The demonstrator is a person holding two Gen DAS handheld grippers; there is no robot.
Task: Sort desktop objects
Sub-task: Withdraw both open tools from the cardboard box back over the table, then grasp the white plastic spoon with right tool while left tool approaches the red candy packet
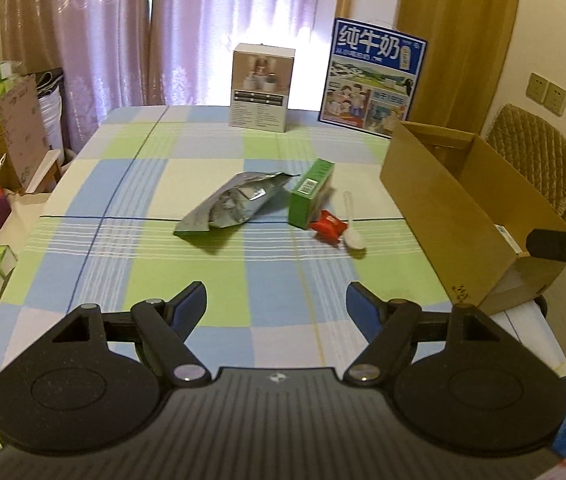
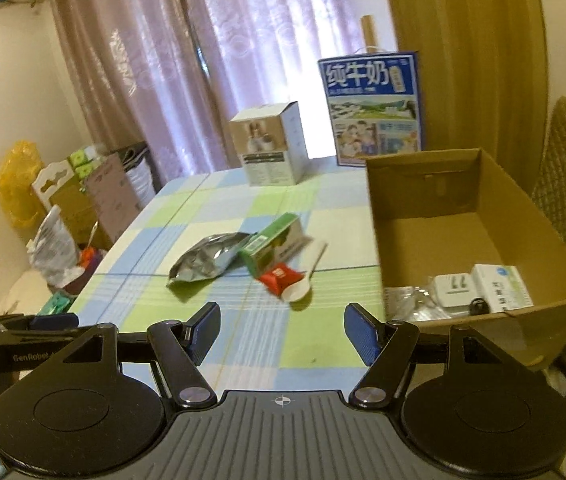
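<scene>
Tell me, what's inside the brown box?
Inside the box: a white packet, a white plug, clear plastic and something small and black. Its front wall hides anything nearer.

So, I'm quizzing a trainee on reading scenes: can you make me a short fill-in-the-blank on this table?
1. The white spoon lies beside a small ____ packet.
2. The silver foil pouch lies next to a ____ box.
3. Both the left gripper and the right gripper are ____.
4. The cardboard box stands at the table's ____ side.

Missing words: red; green; open; right

black grippers, blue-padded jaws
</scene>
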